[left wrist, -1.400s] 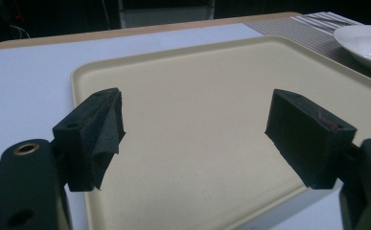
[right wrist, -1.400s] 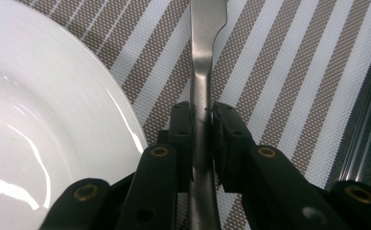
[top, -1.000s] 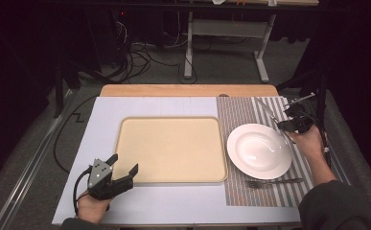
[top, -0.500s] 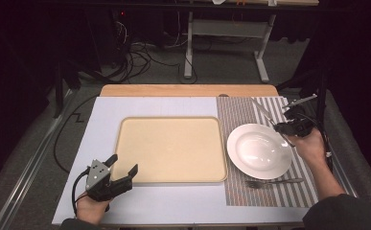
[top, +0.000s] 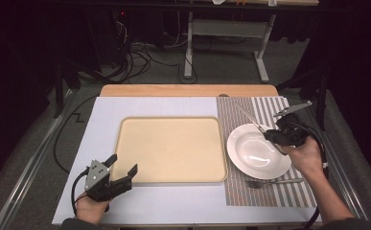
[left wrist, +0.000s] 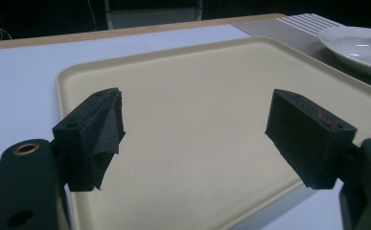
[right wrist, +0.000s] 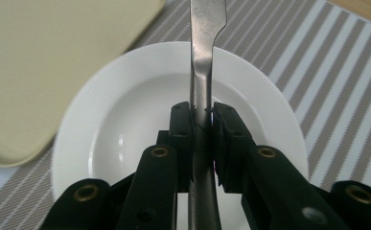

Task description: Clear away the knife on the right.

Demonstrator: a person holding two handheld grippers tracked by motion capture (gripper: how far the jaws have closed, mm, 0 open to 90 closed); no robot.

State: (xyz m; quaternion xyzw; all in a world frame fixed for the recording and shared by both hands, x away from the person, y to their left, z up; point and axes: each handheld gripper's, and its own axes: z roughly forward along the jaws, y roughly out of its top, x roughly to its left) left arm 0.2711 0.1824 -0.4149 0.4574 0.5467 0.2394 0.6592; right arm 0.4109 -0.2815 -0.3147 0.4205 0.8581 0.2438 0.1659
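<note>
The right gripper (right wrist: 202,120) has moved in over the white plate (top: 259,151), jaws clenched on a knife (right wrist: 203,57) that juts ahead of them; probably place-setting. The left gripper (left wrist: 192,139) waits, jaws released, before the tray (left wrist: 197,96)

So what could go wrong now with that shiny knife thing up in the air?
The right gripper pinches the knife only along its thin handle, so it might twist or slip out. It hangs over the white plate, so a drop could clatter onto the plate and maybe chip it. The fork lies on the striped mat just in front of the plate, so a falling or low-swinging knife could knock it.
</note>
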